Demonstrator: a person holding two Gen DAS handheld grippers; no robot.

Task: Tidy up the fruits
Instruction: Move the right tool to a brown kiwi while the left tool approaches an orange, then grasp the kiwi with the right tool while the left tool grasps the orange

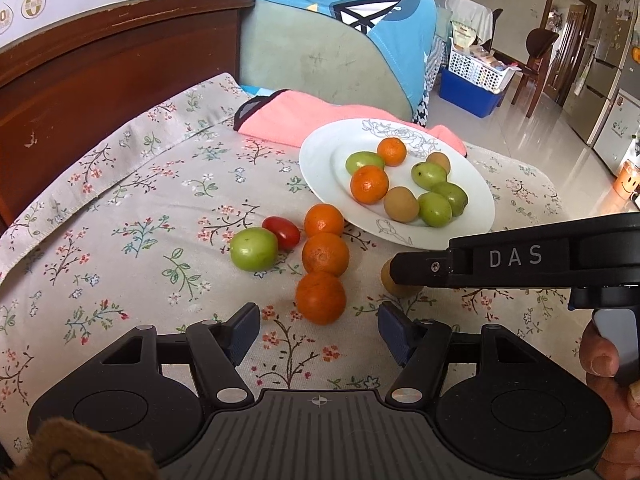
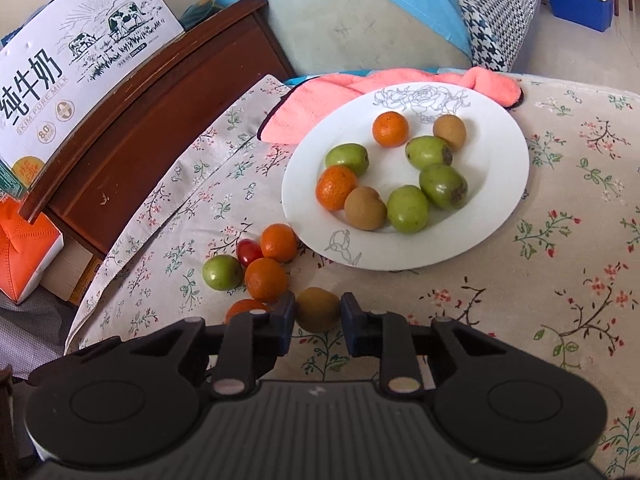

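Observation:
A white plate [image 1: 320,160] [image 2: 500,216] on the floral cloth holds several fruits: oranges, green fruits, brown kiwis. Loose on the cloth lie three oranges [image 1: 325,254] [image 2: 266,280], a green fruit [image 1: 253,249] [image 2: 222,272] and a red cherry tomato [image 1: 282,232] [image 2: 248,251]. My right gripper [image 2: 318,312] has its pads on both sides of a brown kiwi [image 2: 317,309] on the cloth, also half hidden in the left wrist view [image 1: 394,286]. My left gripper [image 1: 319,326] is open and empty, just before the nearest orange [image 1: 320,298].
A pink towel [image 1: 288,116] [image 2: 320,100] lies behind the plate. A dark wooden headboard [image 1: 100,72] [image 2: 160,100] with a milk carton box [image 2: 72,60] runs along the left. A cushioned seat [image 1: 320,52] stands behind.

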